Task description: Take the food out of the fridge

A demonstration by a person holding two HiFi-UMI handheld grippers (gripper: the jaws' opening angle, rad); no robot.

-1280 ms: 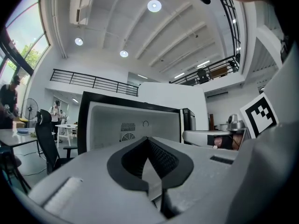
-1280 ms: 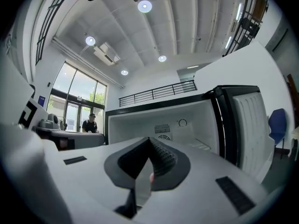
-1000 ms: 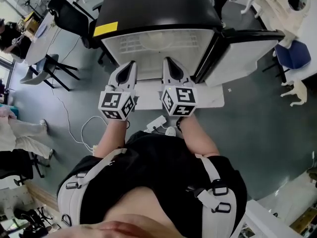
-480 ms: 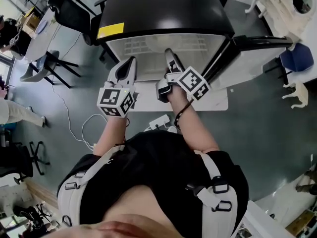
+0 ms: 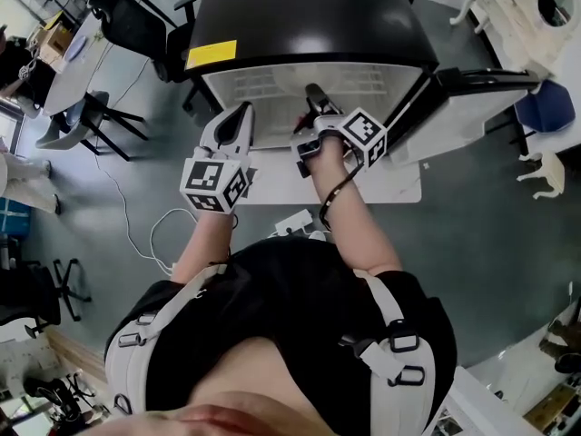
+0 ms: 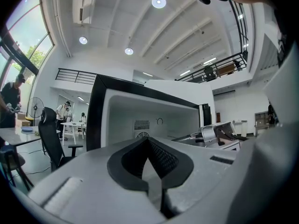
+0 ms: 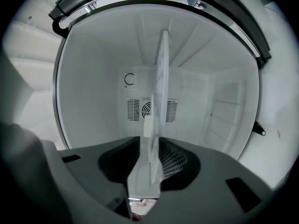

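A small black fridge (image 5: 309,16) stands with its door (image 5: 472,94) swung open to the right. Its white inside (image 7: 103,78) holds a clear shelf (image 7: 161,78); I see no food. My right gripper (image 5: 313,91) is rolled onto its side at the fridge mouth. In the right gripper view the shelf runs upright and its front edge lies between the right gripper's (image 7: 148,148) jaws, which are closing with a gap still showing. My left gripper (image 5: 243,112) hangs left of it, outside the fridge, shut and empty. The left gripper view shows the left gripper (image 6: 148,141) aimed at the fridge opening (image 6: 154,120).
A white power strip (image 5: 290,223) and cable (image 5: 154,243) lie on the grey floor by the person's feet. Office chairs (image 5: 100,125) and a table stand at the left. People are at desks far left (image 6: 11,101). A blue stool (image 5: 545,103) is at the right.
The right gripper has rolled onto its side, sunk and pushed forward into the fridge mouth, opening from shut. The left gripper has shifted slightly forward.
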